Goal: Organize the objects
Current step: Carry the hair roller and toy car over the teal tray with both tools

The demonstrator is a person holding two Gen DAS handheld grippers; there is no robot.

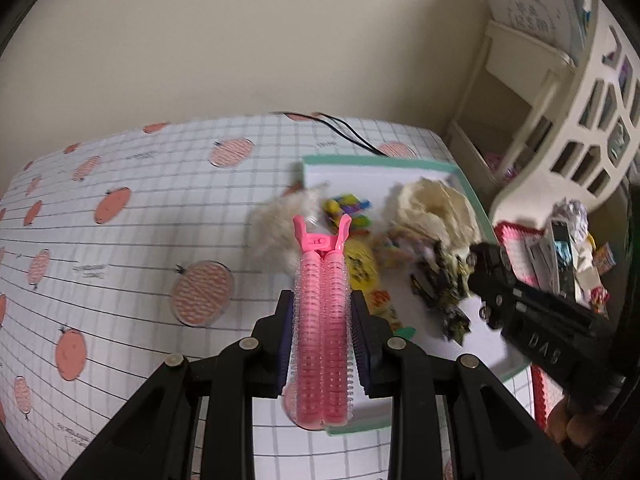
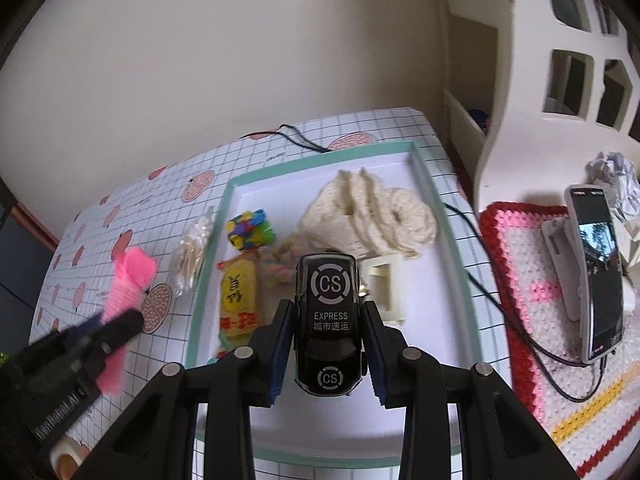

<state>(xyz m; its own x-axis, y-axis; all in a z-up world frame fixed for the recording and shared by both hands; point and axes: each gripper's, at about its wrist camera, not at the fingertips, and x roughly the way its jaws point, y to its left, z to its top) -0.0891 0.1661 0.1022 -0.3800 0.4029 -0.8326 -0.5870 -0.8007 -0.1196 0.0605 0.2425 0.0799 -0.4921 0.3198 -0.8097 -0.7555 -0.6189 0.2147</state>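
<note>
Both tools are clamped on something. Left tool (image 1: 320, 328) has its pads pressed against the sides of a pink hair roller clip (image 1: 320, 320), held lengthwise between them with the clip's forked handle pointing away, above the near left edge of the tray (image 1: 472, 184). Right tool (image 2: 328, 332) grips a black toy car (image 2: 329, 320) by its sides, roof up, marked "CS EXPRESS", over the near middle of the tray.

On the white, green-rimmed tray, which sits on the checked table (image 1: 120, 240), lie a cream knitted piece (image 2: 372, 216) toward the far right corner, a small multicoloured block (image 2: 250, 232), a yellow snack packet (image 2: 238, 296) along the left edge, and a cream plastic frame (image 2: 384, 284) just beside the car. A bag of cotton swabs (image 2: 192, 252) leans at the tray's left rim. Right of the tray, a phone (image 2: 600, 272) stands on a crocheted mat (image 2: 532, 280).
</note>
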